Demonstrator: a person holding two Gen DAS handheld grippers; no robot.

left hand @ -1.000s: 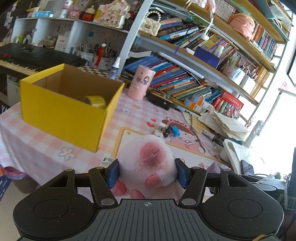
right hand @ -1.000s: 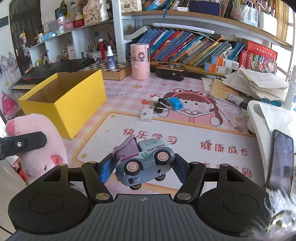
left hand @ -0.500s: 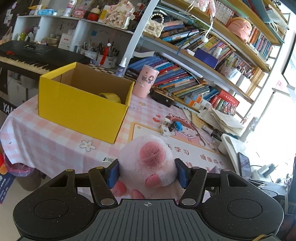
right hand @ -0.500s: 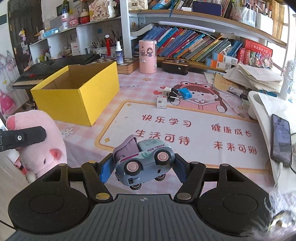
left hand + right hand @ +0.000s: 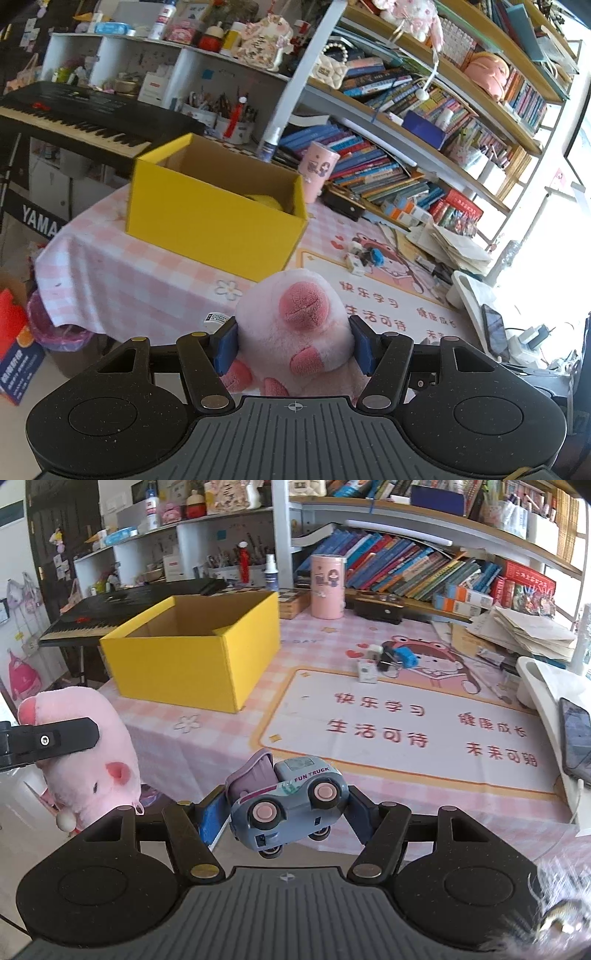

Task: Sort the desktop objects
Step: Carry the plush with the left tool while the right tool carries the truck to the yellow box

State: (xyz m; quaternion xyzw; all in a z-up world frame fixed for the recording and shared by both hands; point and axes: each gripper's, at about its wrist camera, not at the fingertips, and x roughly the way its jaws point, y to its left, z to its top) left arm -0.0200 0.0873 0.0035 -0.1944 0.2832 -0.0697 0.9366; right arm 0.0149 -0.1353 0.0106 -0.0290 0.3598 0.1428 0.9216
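Observation:
My left gripper (image 5: 293, 341) is shut on a pink plush pig (image 5: 295, 325), held in the air off the table's near edge. The pig and a left finger also show at the left of the right wrist view (image 5: 92, 753). My right gripper (image 5: 284, 812) is shut on a grey-blue toy truck (image 5: 291, 801) with pink wheels, also held off the near edge. An open yellow cardboard box (image 5: 216, 221) (image 5: 192, 661) stands on the pink checked table (image 5: 110, 273), with a yellow tape roll (image 5: 267, 201) inside.
Small items, a white cube (image 5: 366, 671) and a blue piece (image 5: 404, 657), lie on the printed desk mat (image 5: 406, 731). A pink cylinder (image 5: 327, 587), books and a keyboard (image 5: 110, 609) stand behind. A phone (image 5: 574, 738) lies at right. A bin (image 5: 59, 336) stands below the table's left.
Both grippers have pulled back from the table with their toys; the box and mat look farther away. Grips are unchanged.

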